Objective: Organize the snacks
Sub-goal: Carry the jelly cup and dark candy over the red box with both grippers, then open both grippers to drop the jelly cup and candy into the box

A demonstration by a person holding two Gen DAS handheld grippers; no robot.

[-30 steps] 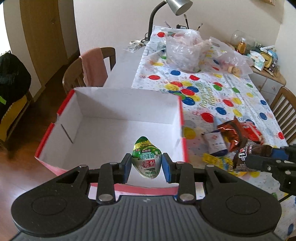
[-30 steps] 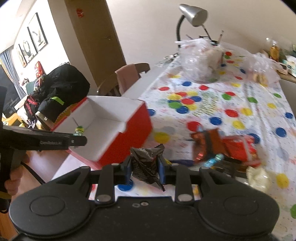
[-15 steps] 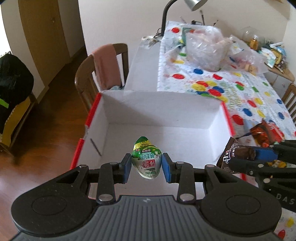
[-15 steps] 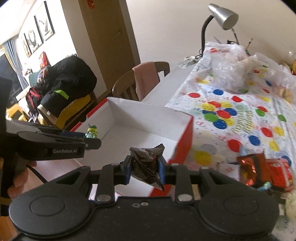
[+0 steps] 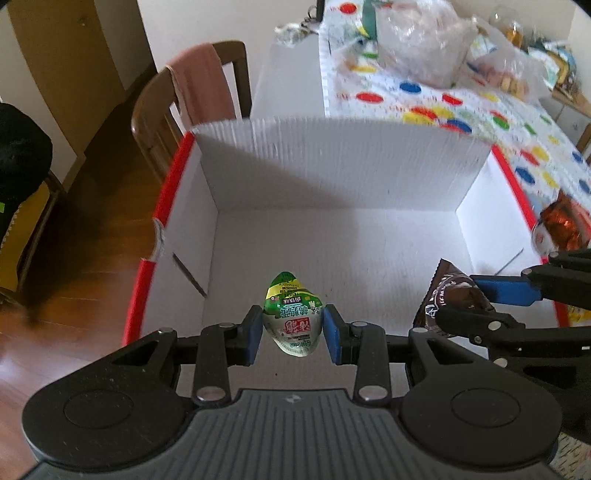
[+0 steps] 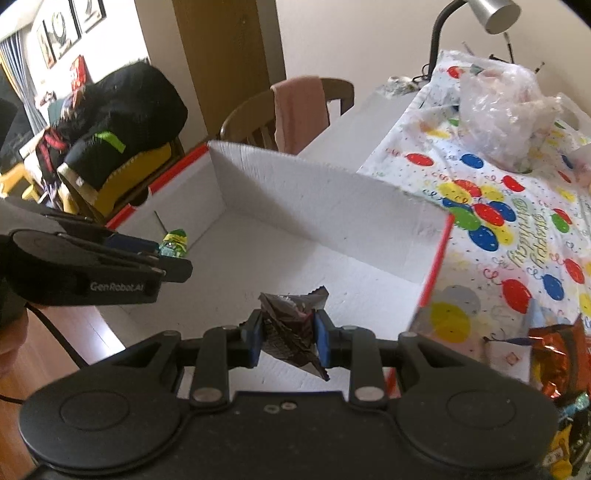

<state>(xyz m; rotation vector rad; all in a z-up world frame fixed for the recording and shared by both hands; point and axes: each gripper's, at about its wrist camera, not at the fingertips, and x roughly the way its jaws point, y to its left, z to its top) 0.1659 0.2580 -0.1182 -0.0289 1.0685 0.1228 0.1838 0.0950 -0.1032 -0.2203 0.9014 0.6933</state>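
Observation:
My left gripper (image 5: 293, 328) is shut on a small green and white snack packet (image 5: 293, 318), held over the near part of a white box with red edges (image 5: 332, 162). Its inside floor shows bare white. My right gripper (image 6: 288, 336) is shut on a dark brown snack wrapper (image 6: 291, 326) above the same box (image 6: 332, 199). In the left wrist view the right gripper (image 5: 476, 301) comes in from the right with the brown wrapper (image 5: 448, 295). In the right wrist view the left gripper (image 6: 173, 254) shows at the left with the green packet (image 6: 176, 242).
The box sits at the corner of a table with a balloon-print cloth (image 6: 517, 206). Orange and red snack bags (image 6: 554, 354) lie right of the box. Clear plastic bags (image 6: 498, 110) and a desk lamp (image 6: 495, 14) stand further back. A wooden chair with a pink cloth (image 5: 199, 88) is behind the box.
Both grippers have moved left and lower, from beside the box to over its inside. Each still holds its packet.

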